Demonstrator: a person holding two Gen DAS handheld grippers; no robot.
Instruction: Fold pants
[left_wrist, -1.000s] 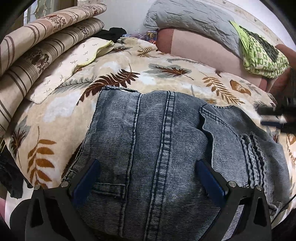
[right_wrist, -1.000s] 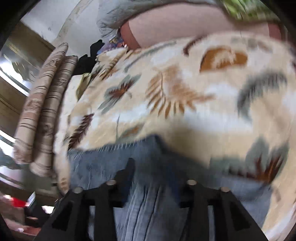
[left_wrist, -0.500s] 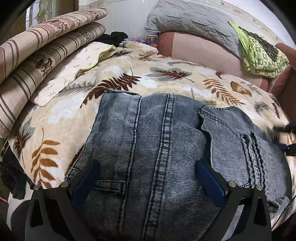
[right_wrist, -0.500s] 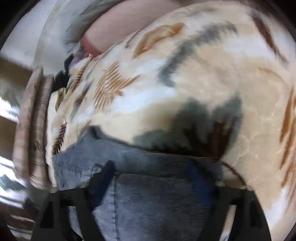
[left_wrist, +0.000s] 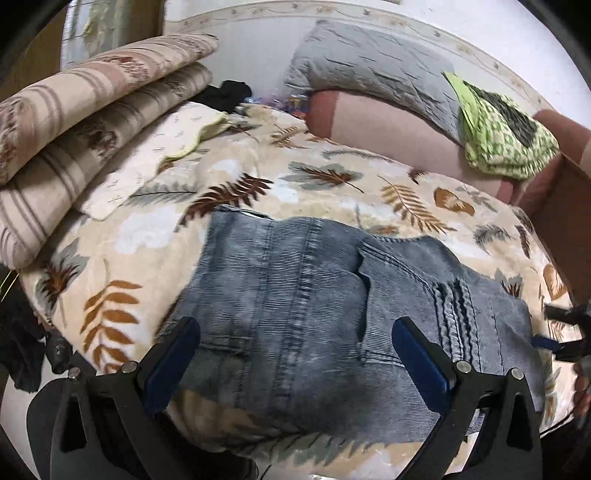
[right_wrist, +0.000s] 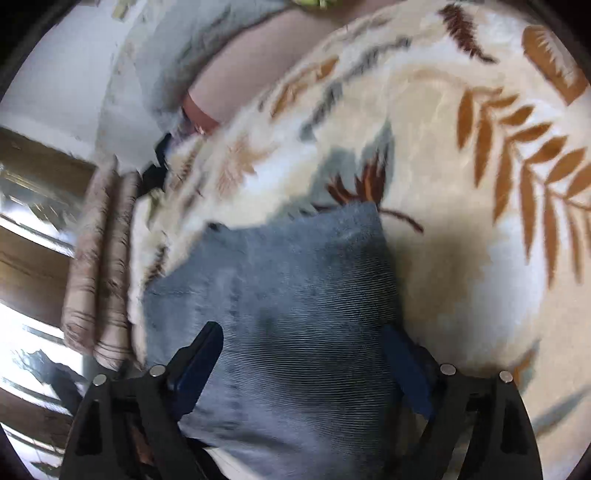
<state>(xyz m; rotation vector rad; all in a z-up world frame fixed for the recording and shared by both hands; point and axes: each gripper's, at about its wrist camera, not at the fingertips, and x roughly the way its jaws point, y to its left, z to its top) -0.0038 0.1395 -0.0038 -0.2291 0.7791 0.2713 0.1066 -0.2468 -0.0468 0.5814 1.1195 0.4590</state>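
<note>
The grey-blue denim pants (left_wrist: 314, 295) lie folded into a compact stack on the leaf-patterned blanket (left_wrist: 332, 184). My left gripper (left_wrist: 295, 354) is open and empty, hovering above the near edge of the stack. My right gripper (right_wrist: 303, 358) is open and empty over the right end of the pants (right_wrist: 280, 295); it also shows at the right edge of the left wrist view (left_wrist: 557, 332).
Striped folded bedding (left_wrist: 85, 122) is stacked at the left. A cream pillowcase (left_wrist: 147, 166) lies beside it. A pink bolster (left_wrist: 399, 136), a grey quilted pillow (left_wrist: 369, 74) and a green cloth (left_wrist: 506, 140) sit at the back. The bed's near edge (left_wrist: 258, 443) is just below my left gripper.
My left gripper has drawn back and up from the pants, showing the bed's near edge. My right gripper has opened wide and swung over the right end of the pants.
</note>
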